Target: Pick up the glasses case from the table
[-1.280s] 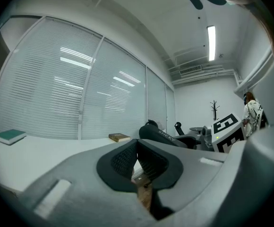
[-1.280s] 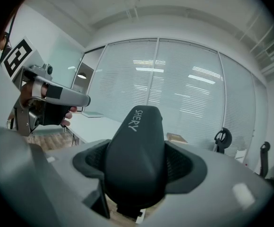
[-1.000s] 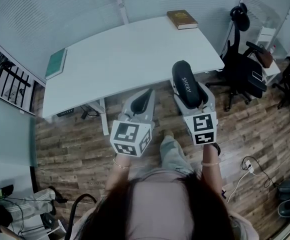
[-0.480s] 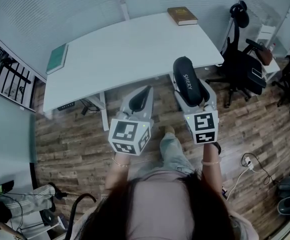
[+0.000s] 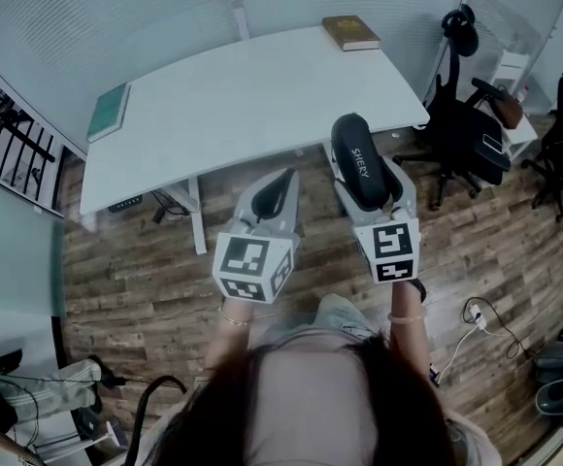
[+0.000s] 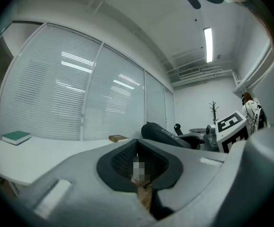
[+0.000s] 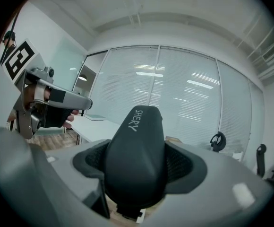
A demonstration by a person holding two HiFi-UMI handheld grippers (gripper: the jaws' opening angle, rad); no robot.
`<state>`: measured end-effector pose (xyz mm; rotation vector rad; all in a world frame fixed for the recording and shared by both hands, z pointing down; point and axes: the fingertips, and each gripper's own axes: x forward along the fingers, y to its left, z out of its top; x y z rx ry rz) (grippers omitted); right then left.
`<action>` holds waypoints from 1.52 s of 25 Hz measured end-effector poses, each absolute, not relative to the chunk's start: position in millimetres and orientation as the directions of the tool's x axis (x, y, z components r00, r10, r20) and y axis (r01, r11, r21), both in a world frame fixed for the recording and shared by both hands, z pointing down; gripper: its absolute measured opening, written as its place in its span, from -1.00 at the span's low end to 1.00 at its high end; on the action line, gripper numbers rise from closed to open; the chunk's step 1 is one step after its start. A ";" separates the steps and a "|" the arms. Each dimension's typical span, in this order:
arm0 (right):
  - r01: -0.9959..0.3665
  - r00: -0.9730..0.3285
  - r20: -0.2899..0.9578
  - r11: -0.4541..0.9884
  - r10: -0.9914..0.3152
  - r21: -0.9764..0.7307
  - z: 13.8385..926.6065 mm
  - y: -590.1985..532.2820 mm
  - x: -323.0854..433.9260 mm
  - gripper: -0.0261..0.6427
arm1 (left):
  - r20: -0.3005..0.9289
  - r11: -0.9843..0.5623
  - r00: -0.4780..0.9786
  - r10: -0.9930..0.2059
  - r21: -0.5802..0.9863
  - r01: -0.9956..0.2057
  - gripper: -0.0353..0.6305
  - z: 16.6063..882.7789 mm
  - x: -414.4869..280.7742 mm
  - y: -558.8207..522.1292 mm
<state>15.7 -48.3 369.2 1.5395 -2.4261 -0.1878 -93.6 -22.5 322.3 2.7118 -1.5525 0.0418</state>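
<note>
A black glasses case [image 5: 359, 163] with white lettering sits clamped between the jaws of my right gripper [image 5: 361, 175], held in the air over the wooden floor just off the white table's [image 5: 252, 105] front edge. In the right gripper view the case [image 7: 137, 160] fills the middle, with a jaw pressed against each side. My left gripper [image 5: 274, 194] is shut with nothing in it, level with the right one and to its left. In the left gripper view its pads [image 6: 139, 162] meet, and the case [image 6: 163, 135] shows to the right.
A green book [image 5: 110, 113] lies at the table's left end and a brown book [image 5: 350, 32] at its far right corner. Black office chairs [image 5: 471, 134] stand to the right. Cables and a power strip [image 5: 476, 314] lie on the wooden floor at lower right.
Both grippers keep their places and the case stays held. The view has shifted slightly; the person's leg has drawn back towards the body.
</note>
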 end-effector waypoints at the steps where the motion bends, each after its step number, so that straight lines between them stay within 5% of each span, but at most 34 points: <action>1: -0.869 -0.403 0.148 0.428 -0.903 0.249 368.2 -48.4 15.6 0.12 | 0.032 -0.503 0.502 -0.864 -0.003 -0.864 -0.87 322.3 -93.9 -23.3; 38: -0.830 -0.482 0.120 0.497 -0.868 0.252 347.1 3.6 88.8 0.12 | 0.043 -0.405 0.404 -0.914 -0.004 -0.915 -0.87 308.2 -13.1 31.3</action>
